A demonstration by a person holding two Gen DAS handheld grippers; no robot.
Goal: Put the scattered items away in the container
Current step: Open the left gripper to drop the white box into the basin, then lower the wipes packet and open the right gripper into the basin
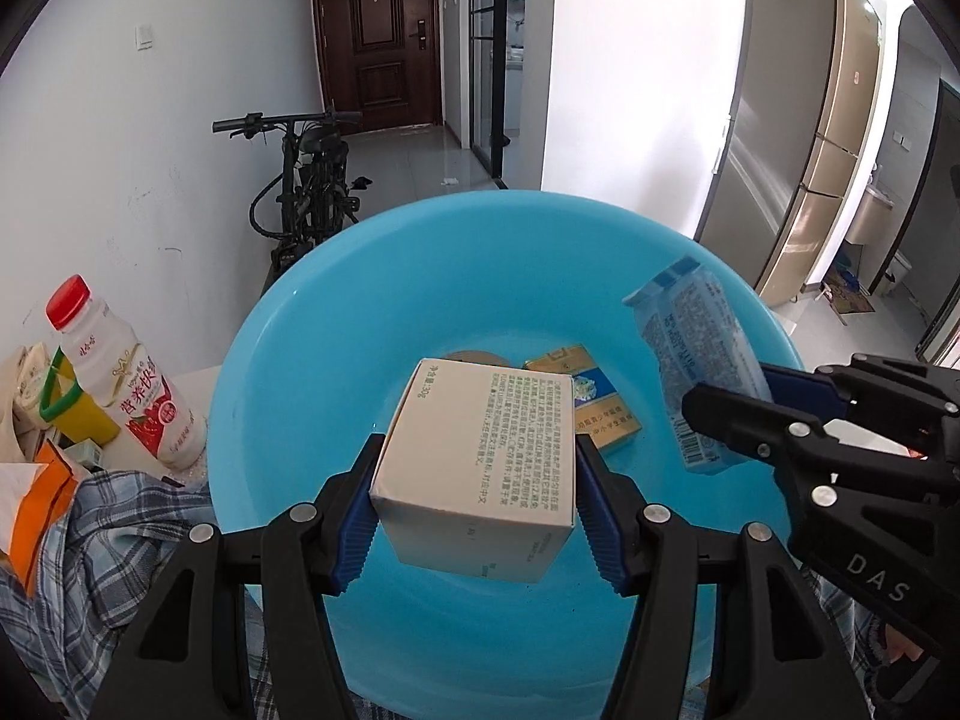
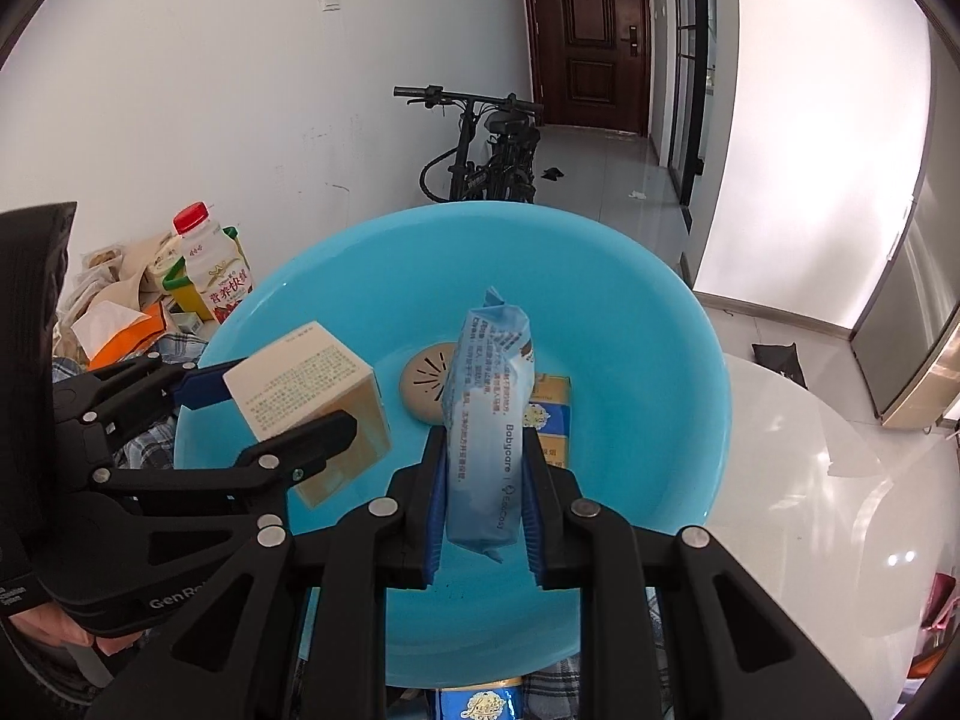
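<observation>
The blue basin (image 1: 336,324) fills the middle of both views, and I have both loads hanging over it. It looks like smooth, rigid plastic, so I expect anything I drop to slide toward the bottom.

My left gripper (image 1: 474,504) is clamped on the cardboard box (image 1: 480,456), pads pressed on its two opposite side faces, above the near half of the basin. I judge the box light and stiff, but its walls would dent under hard squeezing; the flat sides are the right place to hold it.

My right gripper (image 2: 485,498) is closed on the wipes pack (image 2: 489,420), pinching its lower part so the pack stands nearly upright over the basin's middle. It reads as soft and slick film, likely to sag or slip, so gripping across the fuller body is safer than the crimped end.

Already lying on the basin floor are a yellow-and-blue carton (image 1: 603,408) and a round tan disc (image 2: 427,381), the disc just left of the carton.

Outside, to the far left, a milk bottle (image 1: 129,378) with a red cap stands beside the basin, near an orange packet (image 1: 45,510) and plaid cloth (image 1: 114,546); the bottle looks rigid and heavier, best taken around its body.
</observation>
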